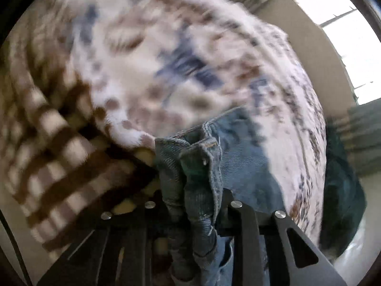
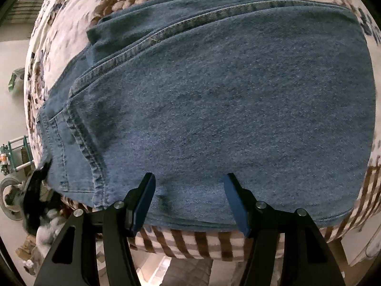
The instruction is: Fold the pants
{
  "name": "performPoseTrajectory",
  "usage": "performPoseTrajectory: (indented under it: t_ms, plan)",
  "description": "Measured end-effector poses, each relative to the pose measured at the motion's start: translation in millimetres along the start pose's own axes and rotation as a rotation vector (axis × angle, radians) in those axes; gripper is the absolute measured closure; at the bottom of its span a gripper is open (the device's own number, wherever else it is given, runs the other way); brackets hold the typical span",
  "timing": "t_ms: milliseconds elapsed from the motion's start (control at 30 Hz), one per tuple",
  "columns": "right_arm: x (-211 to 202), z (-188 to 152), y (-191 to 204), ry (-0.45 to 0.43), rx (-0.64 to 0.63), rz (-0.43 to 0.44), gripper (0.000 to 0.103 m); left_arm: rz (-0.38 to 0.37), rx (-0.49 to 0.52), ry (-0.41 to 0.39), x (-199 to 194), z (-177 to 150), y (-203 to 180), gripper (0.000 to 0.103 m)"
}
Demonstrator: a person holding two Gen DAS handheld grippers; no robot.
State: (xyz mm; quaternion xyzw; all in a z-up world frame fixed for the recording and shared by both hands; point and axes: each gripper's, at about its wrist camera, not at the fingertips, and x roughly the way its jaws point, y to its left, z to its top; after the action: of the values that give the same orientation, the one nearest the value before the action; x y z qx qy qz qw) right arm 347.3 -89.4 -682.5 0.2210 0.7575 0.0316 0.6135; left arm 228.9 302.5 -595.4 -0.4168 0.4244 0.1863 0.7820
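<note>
Two views tell the story. In the left wrist view, the left gripper point(image 1: 197, 190) is clamped on a bunched wad of denim, a thick hemmed or seamed edge of the pants point(image 1: 240, 166), which rises crumpled between the closed fingers. Behind it the fleece blanket point(image 1: 166, 59), white with brown and blue patterning, is smeared by motion blur, and a bright window point(image 1: 352, 35) sits at upper right.

In the right wrist view, the pants point(image 2: 226, 95) lie spread flat across the same blanket point(image 2: 190, 240), leg laid on leg, with a stitched side seam running diagonally and a back pocket toward the left. The right gripper point(image 2: 189, 200) has its jaws wide apart and holds nothing; its blue fingertips point(image 2: 145, 197) rest over the near folded edge of the denim, where the striped border of the blanket hangs down.

The denim looks heavy and fairly stiff, so it should hold a crease and drape without sliding, though doubled layers are bulky. Seams, hems and the waistband look like the surest places to grip, since they are thick and will not slip from the fingers. The near edge below the right gripper seems a sensible hold for the next fold.
</note>
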Motion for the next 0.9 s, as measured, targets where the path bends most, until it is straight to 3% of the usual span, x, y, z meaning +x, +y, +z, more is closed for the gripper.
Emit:
performPoseTrajectory:
  t_ms: [67, 233, 333, 467, 600, 667, 833, 900]
  plan:
    - [-1.5, -0.7, -2.6, -0.006, -0.004, 0.006, 0.040, 0.005, 0.091, -0.060, -31.7, -9.8, -30.8, 0.081]
    - [-6.6, -3.0, -18.3, -0.012, 0.008, 0.022, 0.040, -0.030, 0.214, -0.102, -80.1, -36.2, -74.7, 0.083]
    - [-13.3, -3.6, -31.3, -0.019, 0.013, 0.025, 0.040, -0.032, 0.361, -0.121, -91.9, -57.8, -111.4, 0.084]
    - [-24.5, -6.5, -53.5, -0.032, 0.028, 0.036, 0.040, -0.115, 0.502, -0.102, -96.3, -90.4, -163.8, 0.084]
    - [-42.8, -6.7, -93.8, -0.056, 0.075, 0.033, 0.040, -0.202, 0.653, -0.021, -88.0, -150.0, -210.3, 0.084]
    - [-50.9, -10.2, -111.7, -0.062, 0.107, 0.038, 0.040, -0.225, 0.732, 0.066, -70.8, -190.9, -229.4, 0.084]
    - [-74.4, -10.0, -167.0, -0.100, 0.166, 0.023, 0.040, -0.132, 0.924, 0.254, -3.7, -274.3, -241.6, 0.084]
    - [-80.6, -8.4, -178.7, -0.109, 0.170, 0.029, 0.040, -0.082, 0.966, 0.309, 16.9, -289.9, -237.6, 0.083]
